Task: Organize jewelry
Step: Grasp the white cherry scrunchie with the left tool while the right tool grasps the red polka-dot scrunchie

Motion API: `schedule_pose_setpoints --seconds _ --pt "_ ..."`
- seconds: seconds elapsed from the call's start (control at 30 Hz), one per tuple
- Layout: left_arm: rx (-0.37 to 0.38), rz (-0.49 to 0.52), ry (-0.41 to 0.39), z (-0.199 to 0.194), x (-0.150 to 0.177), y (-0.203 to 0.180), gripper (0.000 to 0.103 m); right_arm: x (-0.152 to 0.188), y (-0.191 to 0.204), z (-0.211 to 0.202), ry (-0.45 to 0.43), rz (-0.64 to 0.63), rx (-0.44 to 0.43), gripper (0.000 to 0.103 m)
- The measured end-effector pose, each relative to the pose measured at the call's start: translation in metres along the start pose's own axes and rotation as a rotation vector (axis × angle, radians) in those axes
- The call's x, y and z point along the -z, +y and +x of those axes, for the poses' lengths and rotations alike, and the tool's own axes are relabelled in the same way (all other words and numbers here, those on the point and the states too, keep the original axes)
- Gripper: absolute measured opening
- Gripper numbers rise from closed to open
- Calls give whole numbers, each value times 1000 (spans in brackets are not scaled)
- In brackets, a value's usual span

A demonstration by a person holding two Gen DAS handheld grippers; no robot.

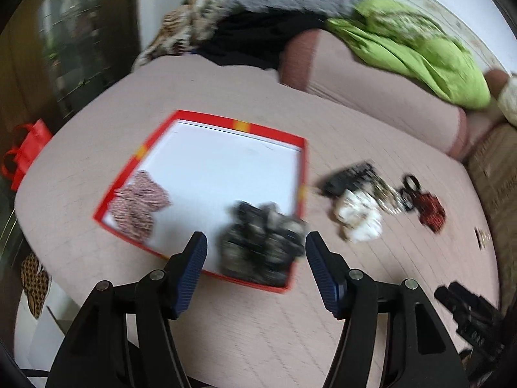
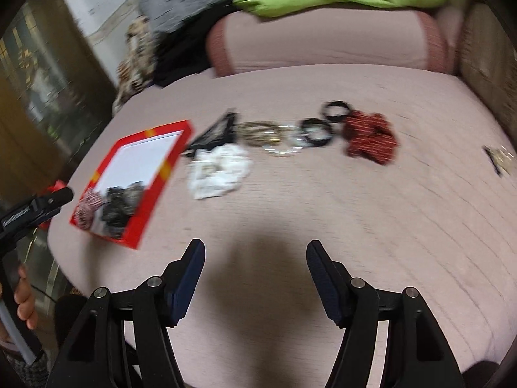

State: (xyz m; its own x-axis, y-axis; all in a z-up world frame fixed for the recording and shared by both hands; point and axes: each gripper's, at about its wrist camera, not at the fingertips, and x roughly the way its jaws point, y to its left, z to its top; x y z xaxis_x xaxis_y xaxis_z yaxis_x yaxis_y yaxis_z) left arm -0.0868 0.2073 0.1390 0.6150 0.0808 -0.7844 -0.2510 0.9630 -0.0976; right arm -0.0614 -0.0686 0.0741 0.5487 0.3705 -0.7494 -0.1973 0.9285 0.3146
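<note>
1. My left tool (image 1: 255,242) stands spread and pinches nothing; the dark patterned scrunchie (image 1: 263,245) shows between its pads but lies loose in the red box (image 1: 206,118), in its lower right corner.
2. My right tool (image 2: 255,252) is spread too, over bare pink bedcover (image 2: 355,226) with only its shadow between the pads.
3. The red box sits left of centre in the left view; a red-and-white striped scrunchie (image 1: 140,203) lies in its lower left corner.
4. Unsorted things lie in a row across the middle of the right view: a black clip (image 2: 216,135), a white scrunchie (image 2: 219,171), gold bangles (image 2: 278,139), black rings (image 2: 318,132) and a red scrunchie (image 2: 370,137).
5. I judge the scrunchies light, soft and squashy: pinch a gathered fold anywhere.
6. The bangles look stiff, thin and slippery: take one across its rim, not flat.
</note>
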Motion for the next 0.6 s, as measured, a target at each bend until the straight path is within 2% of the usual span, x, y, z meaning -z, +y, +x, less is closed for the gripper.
schedule_pose_setpoints --seconds 0.2,0.3,0.43,0.6 --pt "62 124 50 14 11 -56 62 2 -42 -5 -21 41 69 70" --pt "69 165 66 27 13 -78 62 -1 -61 -3 -30 60 101 70" --pt "74 185 85 50 9 -96 62 -13 -82 2 -43 86 135 70" --pt "64 158 122 87 -4 -111 62 -35 -104 14 -69 103 174 70"
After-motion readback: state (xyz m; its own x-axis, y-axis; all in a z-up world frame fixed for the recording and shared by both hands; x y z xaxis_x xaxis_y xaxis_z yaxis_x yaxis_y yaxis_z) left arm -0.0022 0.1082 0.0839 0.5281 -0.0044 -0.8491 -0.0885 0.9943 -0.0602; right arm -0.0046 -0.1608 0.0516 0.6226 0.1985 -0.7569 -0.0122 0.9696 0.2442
